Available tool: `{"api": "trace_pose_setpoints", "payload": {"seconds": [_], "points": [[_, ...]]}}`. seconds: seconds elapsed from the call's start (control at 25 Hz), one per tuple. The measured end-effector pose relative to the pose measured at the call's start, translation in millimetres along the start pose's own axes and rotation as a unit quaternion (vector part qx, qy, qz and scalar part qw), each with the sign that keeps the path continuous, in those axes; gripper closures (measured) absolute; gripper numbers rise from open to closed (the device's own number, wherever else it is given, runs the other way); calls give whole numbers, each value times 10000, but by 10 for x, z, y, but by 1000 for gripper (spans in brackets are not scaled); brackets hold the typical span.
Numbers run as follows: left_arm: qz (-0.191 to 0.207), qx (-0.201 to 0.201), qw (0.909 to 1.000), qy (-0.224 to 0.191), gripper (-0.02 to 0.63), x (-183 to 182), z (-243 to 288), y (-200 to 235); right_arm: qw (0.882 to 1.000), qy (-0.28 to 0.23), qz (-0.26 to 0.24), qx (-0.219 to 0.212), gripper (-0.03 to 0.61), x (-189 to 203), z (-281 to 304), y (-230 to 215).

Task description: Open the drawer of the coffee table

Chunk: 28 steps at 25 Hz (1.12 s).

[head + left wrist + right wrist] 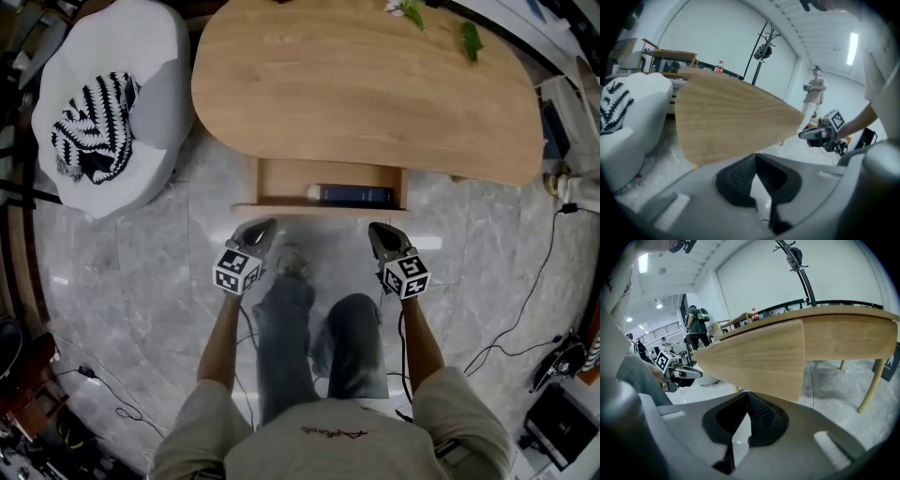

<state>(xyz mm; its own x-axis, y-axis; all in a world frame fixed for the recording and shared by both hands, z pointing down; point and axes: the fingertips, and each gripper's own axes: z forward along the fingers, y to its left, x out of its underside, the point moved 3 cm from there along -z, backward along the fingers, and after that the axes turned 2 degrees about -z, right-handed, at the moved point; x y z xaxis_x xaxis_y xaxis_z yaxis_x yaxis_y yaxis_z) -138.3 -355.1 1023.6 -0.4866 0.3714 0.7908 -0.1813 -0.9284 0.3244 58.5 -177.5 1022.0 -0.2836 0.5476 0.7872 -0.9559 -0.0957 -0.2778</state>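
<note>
In the head view the oval wooden coffee table (366, 84) fills the top, and its drawer (319, 208) stands pulled out from under the near edge. A dark blue box (352, 195) lies inside it. My left gripper (265, 226) hangs just in front of the drawer's left end, shut and empty. My right gripper (375, 229) hangs just in front of its right end, also shut and empty. Neither touches the drawer. The left gripper view shows shut jaws (755, 157) below the table's wood (731, 117). The right gripper view shows the same (749, 395).
A white padded seat (141, 56) with a black-and-white patterned cloth (94, 127) stands left of the table. Cables (525, 319) trail over the marble floor at the right. Green items (472, 39) lie on the table's far side. A person (814, 93) stands in the background.
</note>
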Motion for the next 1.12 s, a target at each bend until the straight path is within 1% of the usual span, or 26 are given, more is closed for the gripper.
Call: {"api": "trace_pose_setpoints", "payload": {"seconds": [0.16,0.4,0.68,0.92,1.12], "points": [[-245,-36,9996,108,614,-476,-336,-165,9997,244,99,6,574,-478,-357,238],[-340,-44,9992,189,614,-1396,-888,-471,9991,354,183,131,574,-1391,-920,442],[-302,-20,9994,170,614,-2435,-1491,-819,9992,161,204,317,574,-2520,-1513,725],[-197,16,9998,9,614,-3409,-1793,-980,9983,-79,243,526,574,-3468,-1863,820],[-157,8,9998,-135,614,-4080,-2042,-1181,9971,-285,255,659,574,-4123,-2199,929]]}}
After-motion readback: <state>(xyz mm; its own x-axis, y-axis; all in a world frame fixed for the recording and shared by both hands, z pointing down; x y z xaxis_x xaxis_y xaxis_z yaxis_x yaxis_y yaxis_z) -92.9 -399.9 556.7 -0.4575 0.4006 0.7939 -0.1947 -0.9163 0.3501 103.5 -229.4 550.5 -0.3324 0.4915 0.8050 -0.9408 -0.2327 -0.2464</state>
